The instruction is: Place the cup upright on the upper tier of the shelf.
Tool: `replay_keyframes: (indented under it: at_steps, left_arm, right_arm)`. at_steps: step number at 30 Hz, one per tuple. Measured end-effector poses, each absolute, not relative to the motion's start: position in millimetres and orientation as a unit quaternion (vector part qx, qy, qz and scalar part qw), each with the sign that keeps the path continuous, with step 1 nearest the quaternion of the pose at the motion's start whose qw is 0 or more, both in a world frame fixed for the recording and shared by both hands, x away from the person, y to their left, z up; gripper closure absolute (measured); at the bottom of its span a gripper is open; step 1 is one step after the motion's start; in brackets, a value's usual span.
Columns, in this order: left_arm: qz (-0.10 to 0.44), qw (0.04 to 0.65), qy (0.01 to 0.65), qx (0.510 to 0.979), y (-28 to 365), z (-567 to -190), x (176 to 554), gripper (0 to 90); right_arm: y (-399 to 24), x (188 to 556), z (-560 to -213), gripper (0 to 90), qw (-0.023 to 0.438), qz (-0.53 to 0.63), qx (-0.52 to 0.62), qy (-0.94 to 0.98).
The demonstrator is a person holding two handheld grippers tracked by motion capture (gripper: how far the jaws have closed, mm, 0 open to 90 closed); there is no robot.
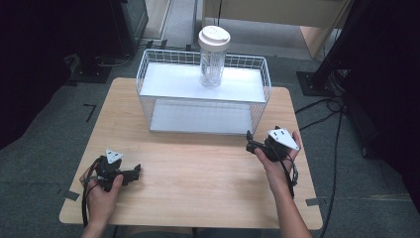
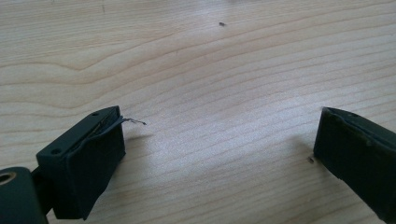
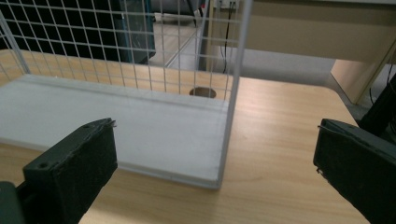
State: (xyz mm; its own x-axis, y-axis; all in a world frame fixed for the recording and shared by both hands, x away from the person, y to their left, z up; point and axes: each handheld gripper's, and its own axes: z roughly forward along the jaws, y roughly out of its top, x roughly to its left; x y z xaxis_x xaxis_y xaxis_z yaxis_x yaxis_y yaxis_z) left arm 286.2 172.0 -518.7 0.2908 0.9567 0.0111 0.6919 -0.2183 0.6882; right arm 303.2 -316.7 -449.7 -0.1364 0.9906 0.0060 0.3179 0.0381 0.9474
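— Both sets of tongs gape wide, holding nothing: left gripper (image 1: 132, 174) by the desk's (image 1: 198, 168) near-left corner, right gripper (image 1: 250, 142) beside the wire rack's (image 1: 257, 106) near-right corner.

— And the ribbed clear bottle (image 1: 213, 62)?

— Upright on the rack's white top shelf, rear edge. Tall, capped; I'd guess a clumsy nudge topples it.

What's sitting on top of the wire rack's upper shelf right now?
One clear tumbler with a white lid stands upright on the upper shelf, toward the back. Its contents cannot be made out. The lower shelf looks bare, though the upper shelf covers its rear.
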Motion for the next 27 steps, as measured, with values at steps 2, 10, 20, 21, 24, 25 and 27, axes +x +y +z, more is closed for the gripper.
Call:
replay_keyframes:
  at_steps: [2, 10, 20, 21, 24, 25, 27]
  left_arm:
    - [0.225, 0.295, 0.551, 0.747, 172, -519, 286, 2.4]
    - [0.225, 0.295, 0.551, 0.748, 172, -519, 286, 2.5]
    - [0.224, 0.295, 0.552, 0.747, 172, -519, 286, 2.4]
    - [0.224, 0.294, 0.551, 0.748, 172, -519, 286, 2.4]
    - [0.224, 0.295, 0.552, 0.747, 172, -519, 286, 2.4]
    - [0.224, 0.295, 0.552, 0.747, 172, -519, 286, 2.4]
    - [0.224, 0.295, 0.552, 0.747, 172, -519, 286, 2.4]
  right_arm:
    - [-320, 300, -455, 0.0, 0.377, 0.438, 0.543, 0.609]
    - [-337, 286, -476, 0.0, 0.372, 0.42, 0.561, 0.609]
    - [-353, 271, -495, 0.0, 0.367, 0.4, 0.578, 0.609]
    - [-354, 269, -497, 0.0, 0.365, 0.398, 0.581, 0.609]
    - [-361, 263, -504, 0.0, 0.364, 0.39, 0.587, 0.609]
    - [-363, 261, -506, 0.0, 0.364, 0.387, 0.589, 0.609]
    - [-367, 256, -510, 0.0, 0.366, 0.378, 0.593, 0.61]
